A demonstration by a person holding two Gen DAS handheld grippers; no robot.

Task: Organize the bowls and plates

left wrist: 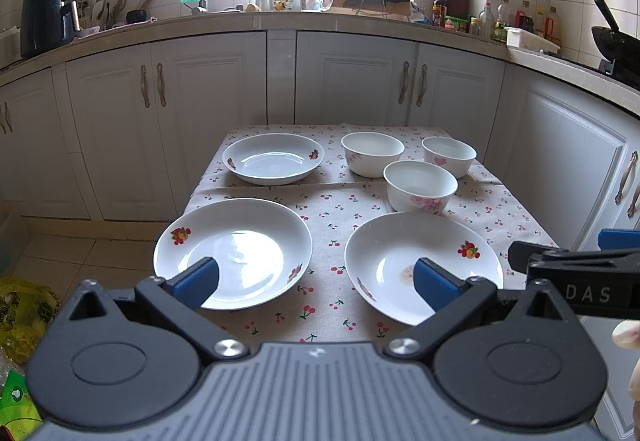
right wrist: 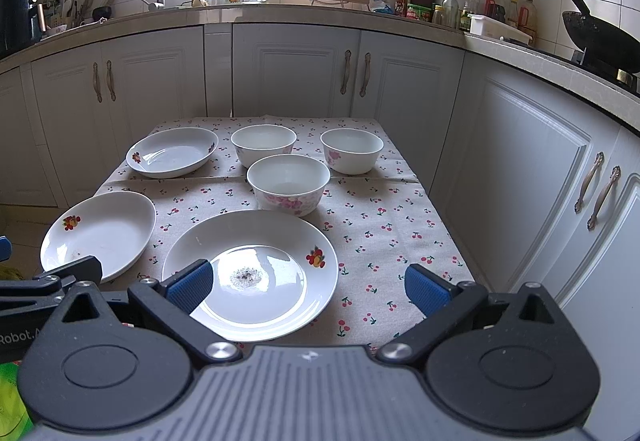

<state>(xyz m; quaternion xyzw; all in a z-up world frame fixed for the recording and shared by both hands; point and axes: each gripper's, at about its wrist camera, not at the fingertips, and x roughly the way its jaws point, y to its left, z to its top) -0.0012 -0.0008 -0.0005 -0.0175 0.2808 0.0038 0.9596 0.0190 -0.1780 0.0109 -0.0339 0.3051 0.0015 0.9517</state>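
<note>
- Farthest left of the nearest white ceramic bowl with pink blossoms (right wrist: 289,184), two shallow white ceramic plates with fruit decals lie apart on the cherry-print cloth over the bench (right wrist: 384,225): the near-left plate (left wrist: 233,252) in front and the far-left plate (left wrist: 273,157) behind.
- Your left tongs (left wrist: 316,283) stand wide apart, empty, hovering at the near edge.
- Straight in front of that bowl lies the third plate, the one with a dark speck patch at its centre (right wrist: 251,273).
- Behind the bowl, the back-left bowl (right wrist: 263,145) and the back-right bowl (right wrist: 352,150) stand separately.
- Your right tongs (right wrist: 307,287) are also spread and empty.
- Judging by this, nothing is stacked yet: three plates and three bowls all remain for you to gather.
</note>
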